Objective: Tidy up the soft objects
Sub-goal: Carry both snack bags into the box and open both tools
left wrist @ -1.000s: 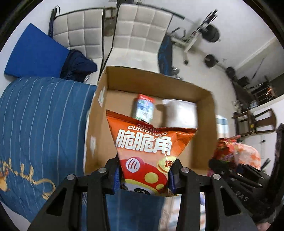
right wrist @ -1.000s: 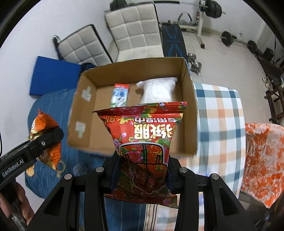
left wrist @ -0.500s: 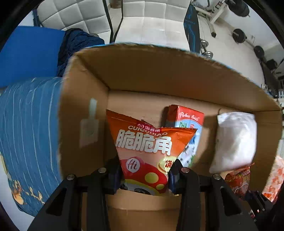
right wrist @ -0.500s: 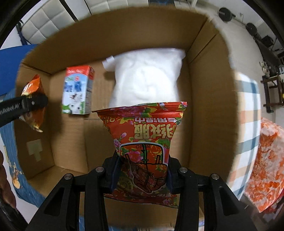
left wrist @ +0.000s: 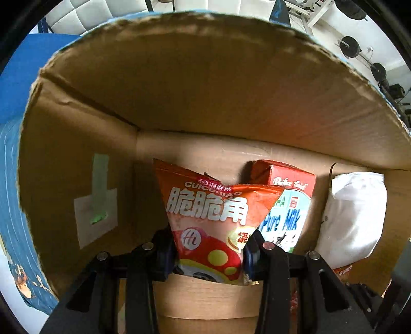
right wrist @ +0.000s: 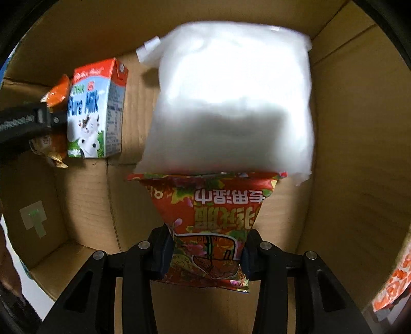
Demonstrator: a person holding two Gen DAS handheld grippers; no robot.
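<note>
My left gripper (left wrist: 209, 253) is shut on an orange snack bag (left wrist: 213, 215) and holds it inside the cardboard box (left wrist: 205, 90), near its left wall. My right gripper (right wrist: 206, 255) is shut on a red floral snack bag (right wrist: 210, 213) and holds it inside the same box (right wrist: 346, 154), just in front of a white soft pack (right wrist: 231, 97). A milk carton (right wrist: 95, 110) lies on the box floor between the two bags. The left gripper with its orange bag (right wrist: 55, 95) shows at the left in the right wrist view. The carton (left wrist: 285, 205) and white pack (left wrist: 354, 215) show in the left wrist view.
A blue striped cloth (left wrist: 10, 192) lies outside the box on the left. White padded chairs (left wrist: 108, 12) and gym weights (left wrist: 349, 46) stand beyond the box's far wall. An orange patterned cloth (right wrist: 393, 287) lies outside the box on the right.
Both grippers have moved forward and down into the box with their bags. The box walls now fill both views. The red bag has come close to the white pack.
</note>
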